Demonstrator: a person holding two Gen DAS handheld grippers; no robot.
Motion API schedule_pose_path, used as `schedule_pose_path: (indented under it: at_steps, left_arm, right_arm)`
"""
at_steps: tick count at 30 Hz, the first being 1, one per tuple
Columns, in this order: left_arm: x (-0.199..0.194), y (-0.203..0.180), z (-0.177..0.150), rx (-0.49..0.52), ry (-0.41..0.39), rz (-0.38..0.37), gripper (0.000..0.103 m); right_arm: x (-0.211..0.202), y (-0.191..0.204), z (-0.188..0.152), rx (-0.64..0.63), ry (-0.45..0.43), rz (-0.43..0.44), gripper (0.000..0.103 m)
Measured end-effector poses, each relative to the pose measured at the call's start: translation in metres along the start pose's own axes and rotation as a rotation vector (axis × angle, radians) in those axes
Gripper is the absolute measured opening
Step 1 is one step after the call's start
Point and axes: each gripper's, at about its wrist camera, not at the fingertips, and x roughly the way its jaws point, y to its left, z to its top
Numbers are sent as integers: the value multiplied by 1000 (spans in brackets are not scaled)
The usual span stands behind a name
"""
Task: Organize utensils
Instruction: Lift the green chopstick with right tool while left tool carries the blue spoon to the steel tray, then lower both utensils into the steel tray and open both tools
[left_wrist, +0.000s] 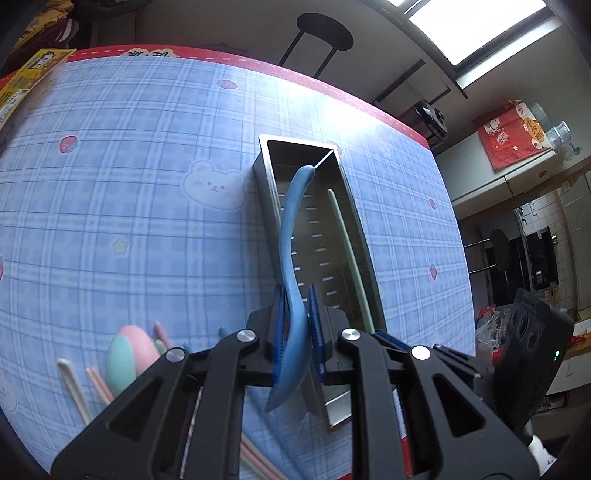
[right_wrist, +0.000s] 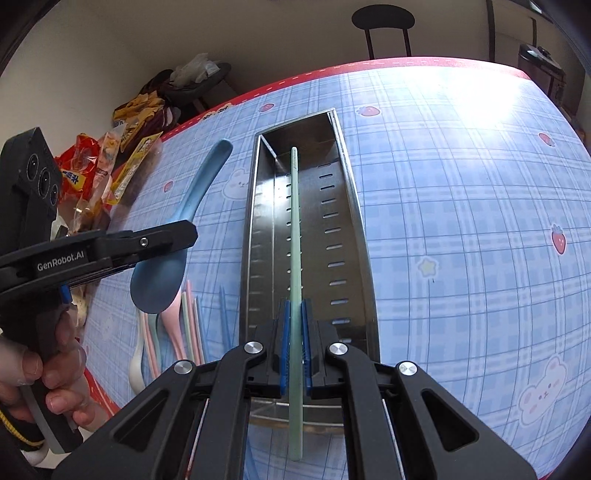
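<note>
Left hand-held gripper was clamped on the blue spoon at its neck, right hand-held gripper pinched the green chopstick — both pitched steeply down over the steel tray at frame centre. Advice: lower each parallel to the tray's long axis, release inside — loose utensils remained on the worktop, lower left.

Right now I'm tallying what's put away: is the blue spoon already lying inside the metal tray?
No: the blue spoon is clamped in the left gripper beside the metal tray.
</note>
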Motion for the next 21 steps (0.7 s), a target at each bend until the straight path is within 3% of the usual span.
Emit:
schedule_pose_path:
  at_steps: [7, 21]
  left_arm:
    - [41, -10, 30, -111, 66, -51, 17]
    - [88, -19, 64, -170, 98, 2, 16]
  right_arm:
    - [16, -7, 15, 27, 15, -30, 7]
    - [36, -4, 33, 14, 30, -86, 8]
